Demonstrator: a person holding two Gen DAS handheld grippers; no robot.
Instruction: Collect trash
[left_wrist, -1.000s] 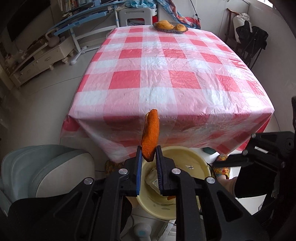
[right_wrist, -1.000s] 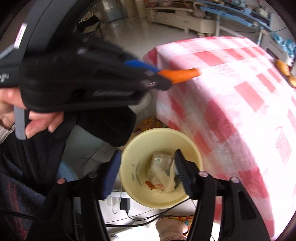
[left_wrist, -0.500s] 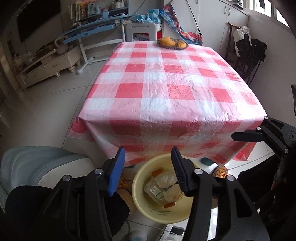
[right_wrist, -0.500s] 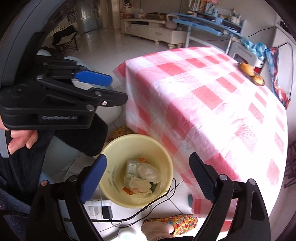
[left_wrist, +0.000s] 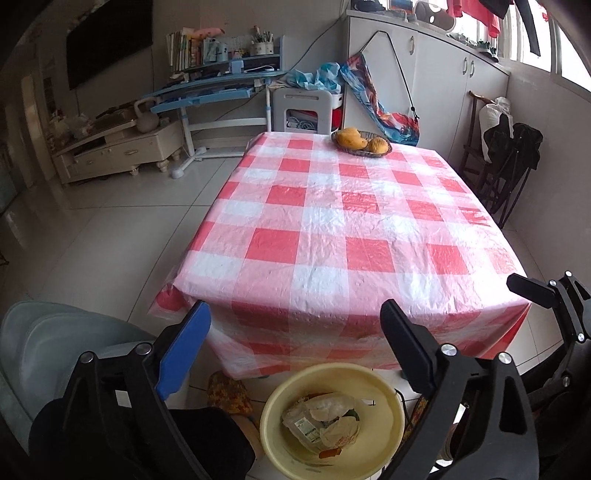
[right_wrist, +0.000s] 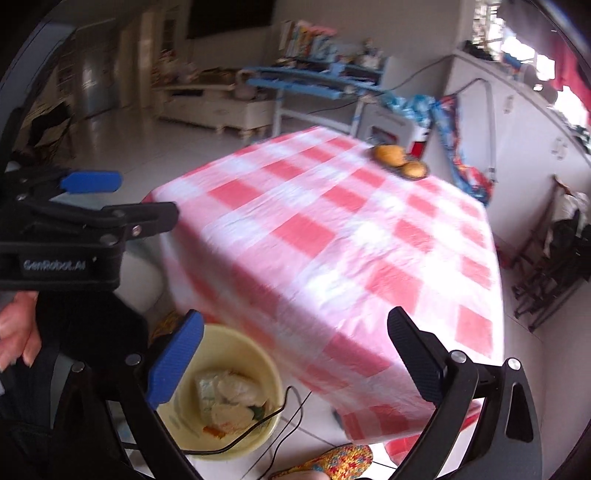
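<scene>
Left wrist view: my left gripper (left_wrist: 295, 328) has just been opening and its jaws now stand wide with nothing between them. The round pale-yellow plastic basin (left_wrist: 328, 419) sits on the floor at six o'clock below the fingertips, and the crumpled wrappers and orange scrap (left_wrist: 321, 419) lie inside it. The red-and-white checked tablecloth (left_wrist: 347, 236) fills twelve o'clock. From the right wrist, my right gripper (right_wrist: 291, 336) has likewise just been spreading and is empty, with the basin at seven o'clock, beside its blue finger (right_wrist: 173, 363).
</scene>
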